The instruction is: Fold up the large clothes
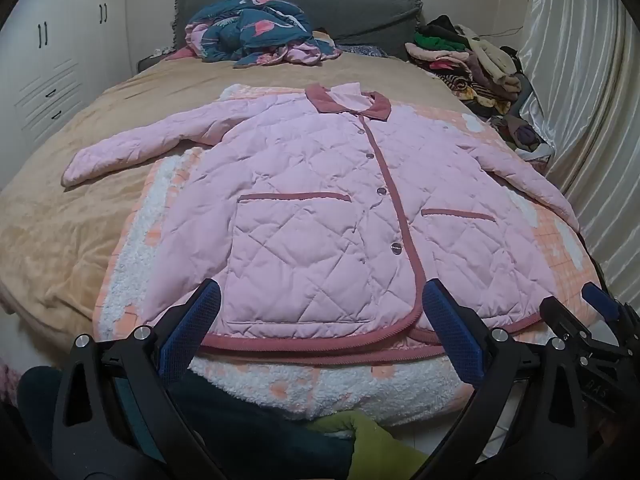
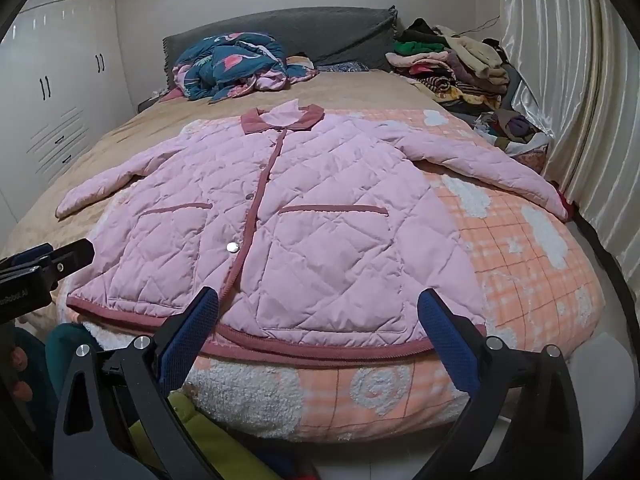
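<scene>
A pink quilted jacket (image 1: 320,200) with a dusty-red collar, trim and two pockets lies flat, front up and buttoned, on an orange and white blanket (image 1: 136,248) on the bed; it also shows in the right wrist view (image 2: 312,216). Both sleeves are spread out to the sides. My left gripper (image 1: 320,312) is open and empty just in front of the left part of the hem. My right gripper (image 2: 318,316) is open and empty in front of the right part of the hem. Each gripper shows at the edge of the other's view.
A tan bedspread (image 1: 60,208) covers the bed. A crumpled blue and pink quilt (image 1: 256,32) lies by the grey headboard (image 1: 360,4). A pile of clothes (image 1: 472,64) sits at the far right beside the curtain (image 1: 580,100). White wardrobes (image 1: 52,48) stand at left.
</scene>
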A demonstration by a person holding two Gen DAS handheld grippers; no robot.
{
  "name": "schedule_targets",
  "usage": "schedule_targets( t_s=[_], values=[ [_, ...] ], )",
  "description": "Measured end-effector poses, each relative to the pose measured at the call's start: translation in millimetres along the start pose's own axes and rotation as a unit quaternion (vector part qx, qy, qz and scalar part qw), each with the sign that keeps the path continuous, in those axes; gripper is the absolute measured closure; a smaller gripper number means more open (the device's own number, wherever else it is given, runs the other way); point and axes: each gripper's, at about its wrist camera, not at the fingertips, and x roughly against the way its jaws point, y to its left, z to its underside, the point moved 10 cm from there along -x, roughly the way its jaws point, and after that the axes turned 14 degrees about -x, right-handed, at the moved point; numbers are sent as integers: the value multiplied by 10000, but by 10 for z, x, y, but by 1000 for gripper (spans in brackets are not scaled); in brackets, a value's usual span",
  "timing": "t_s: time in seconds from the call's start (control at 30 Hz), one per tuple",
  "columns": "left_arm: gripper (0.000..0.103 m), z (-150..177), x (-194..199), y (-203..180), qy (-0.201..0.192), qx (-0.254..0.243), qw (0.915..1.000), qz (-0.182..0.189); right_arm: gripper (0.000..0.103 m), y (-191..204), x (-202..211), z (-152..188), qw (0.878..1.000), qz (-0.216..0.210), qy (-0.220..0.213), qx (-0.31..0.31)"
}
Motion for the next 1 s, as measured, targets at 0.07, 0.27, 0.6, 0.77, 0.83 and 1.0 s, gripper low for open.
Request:
schedule_targets(
  t_s=[0.07,0.27,0.6,0.77,0.83,1.0],
  values=[
    [9,0,0,-3,1,7,10000,10,4,-5,7,-3,10000,61,-30,38],
    [8,1,0,-4,4,26,10000,37,4,10,6,9,10000,30,-19,28],
    [8,1,-1,-3,5,22,10000,26,4,37,20,16,10000,48,-44,55],
    [8,2,-1,-3,5,23,10000,27,4,41,21,10,10000,41,-51,58],
    [8,2,-2,-2,10,21,10000,23,4,41,19,9,9999,63,-55,59],
    [8,0,-1,-2,3,19,10000,21,4,37,12,21,9999,52,-53,69]
  ],
)
